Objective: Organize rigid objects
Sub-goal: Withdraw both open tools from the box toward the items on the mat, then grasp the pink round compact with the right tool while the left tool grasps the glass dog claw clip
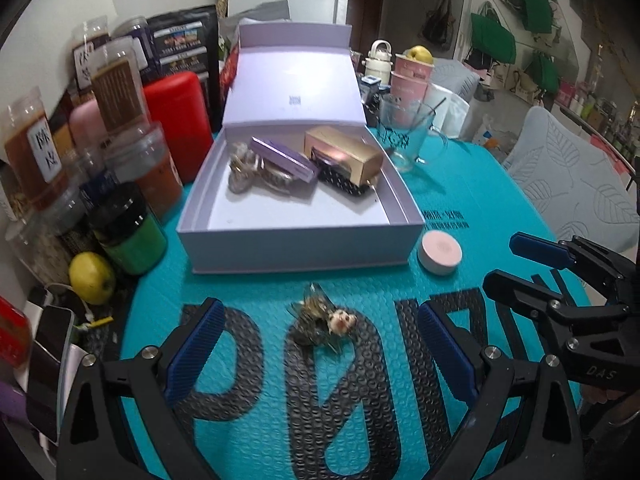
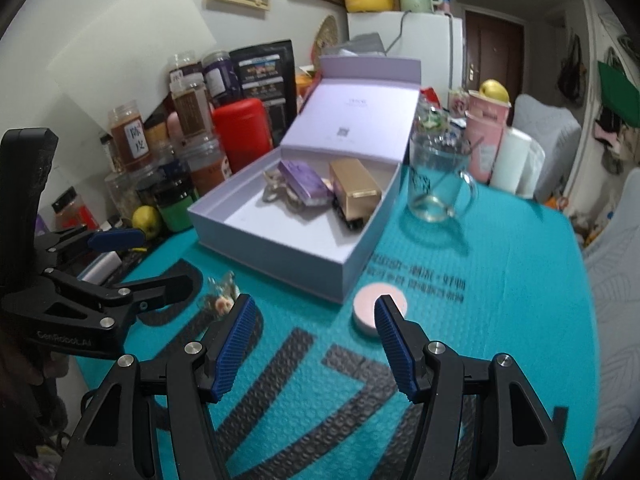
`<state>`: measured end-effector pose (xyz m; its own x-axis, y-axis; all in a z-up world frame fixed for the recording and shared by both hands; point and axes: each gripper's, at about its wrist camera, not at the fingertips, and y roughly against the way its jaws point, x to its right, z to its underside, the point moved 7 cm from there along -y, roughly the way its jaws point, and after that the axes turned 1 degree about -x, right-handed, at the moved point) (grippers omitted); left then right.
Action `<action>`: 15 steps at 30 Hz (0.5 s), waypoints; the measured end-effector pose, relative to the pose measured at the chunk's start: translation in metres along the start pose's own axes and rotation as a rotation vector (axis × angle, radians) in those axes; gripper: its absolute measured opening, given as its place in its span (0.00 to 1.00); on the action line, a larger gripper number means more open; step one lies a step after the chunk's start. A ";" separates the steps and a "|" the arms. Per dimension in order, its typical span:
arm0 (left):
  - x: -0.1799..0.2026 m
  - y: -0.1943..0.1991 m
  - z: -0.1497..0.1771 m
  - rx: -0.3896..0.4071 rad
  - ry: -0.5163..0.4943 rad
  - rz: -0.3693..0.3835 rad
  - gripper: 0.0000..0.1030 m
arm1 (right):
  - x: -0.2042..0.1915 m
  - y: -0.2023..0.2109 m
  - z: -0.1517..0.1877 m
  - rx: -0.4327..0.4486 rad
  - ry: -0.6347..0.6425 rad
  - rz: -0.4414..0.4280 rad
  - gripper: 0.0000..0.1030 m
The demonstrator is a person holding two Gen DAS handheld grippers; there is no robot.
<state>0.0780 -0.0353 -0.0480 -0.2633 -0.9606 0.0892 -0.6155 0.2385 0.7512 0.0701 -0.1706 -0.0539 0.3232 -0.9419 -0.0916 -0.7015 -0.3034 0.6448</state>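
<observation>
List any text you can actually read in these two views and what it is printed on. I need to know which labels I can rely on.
"DAS": on the right gripper body.
"GenRobot.AI": on the left gripper body.
"陈皮": white label on the amber jar.
Large dark letters on the teal mat: cropped, not readable as a word.
Small black print on the mat, the QR mark inside the box lid, the black bag: too blurred.
</observation>
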 end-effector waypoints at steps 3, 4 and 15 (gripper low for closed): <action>0.001 -0.008 0.006 -0.015 0.006 0.009 0.96 | 0.004 -0.007 0.009 -0.012 -0.014 0.004 0.60; 0.002 -0.011 0.008 -0.021 0.008 0.012 0.96 | 0.005 -0.009 0.011 -0.017 -0.016 0.007 0.60; 0.003 -0.048 0.024 -0.097 0.020 0.042 0.96 | 0.024 -0.034 0.029 -0.065 -0.026 0.059 0.60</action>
<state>0.0883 -0.0464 -0.0994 -0.2722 -0.9529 0.1340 -0.5293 0.2646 0.8061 0.0832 -0.1870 -0.1001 0.2654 -0.9615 -0.0707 -0.6757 -0.2379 0.6978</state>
